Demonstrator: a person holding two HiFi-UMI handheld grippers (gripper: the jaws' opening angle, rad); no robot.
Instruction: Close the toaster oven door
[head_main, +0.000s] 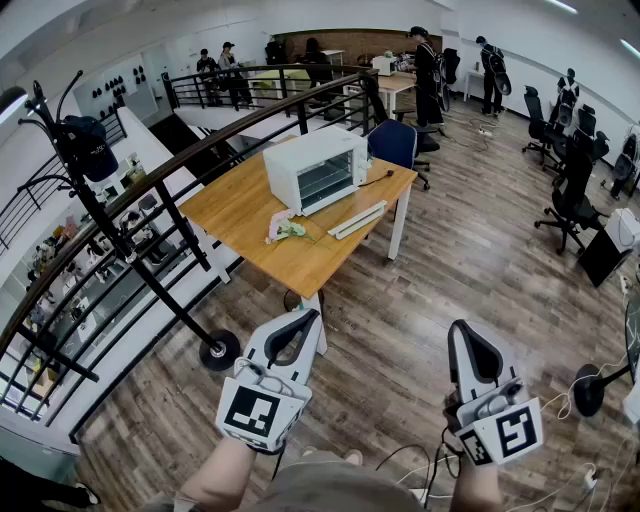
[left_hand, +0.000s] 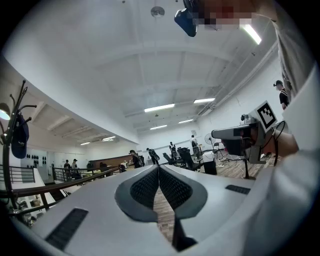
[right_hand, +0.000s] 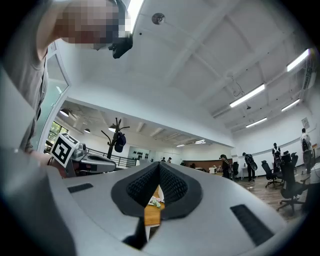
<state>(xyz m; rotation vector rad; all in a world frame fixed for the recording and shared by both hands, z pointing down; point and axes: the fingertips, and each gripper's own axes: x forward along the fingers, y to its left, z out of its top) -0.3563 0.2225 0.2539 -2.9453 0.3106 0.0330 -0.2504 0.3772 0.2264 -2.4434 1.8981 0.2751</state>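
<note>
**Both grippers clenched, toaster oven well ahead**

Nearest me, I hold my left gripper (head_main: 306, 316) and right gripper (head_main: 456, 328) low over the wood floor (head_main: 400, 300), each with jaws pressed together and nothing between them. Well ahead, the white toaster oven (head_main: 315, 168) sits toward the far edge of the wooden desk (head_main: 240, 215), its glass door looking flush with the front. A long white strip (head_main: 357, 220) and a small green-and-white bundle (head_main: 287, 231) lie just before it.
</note>
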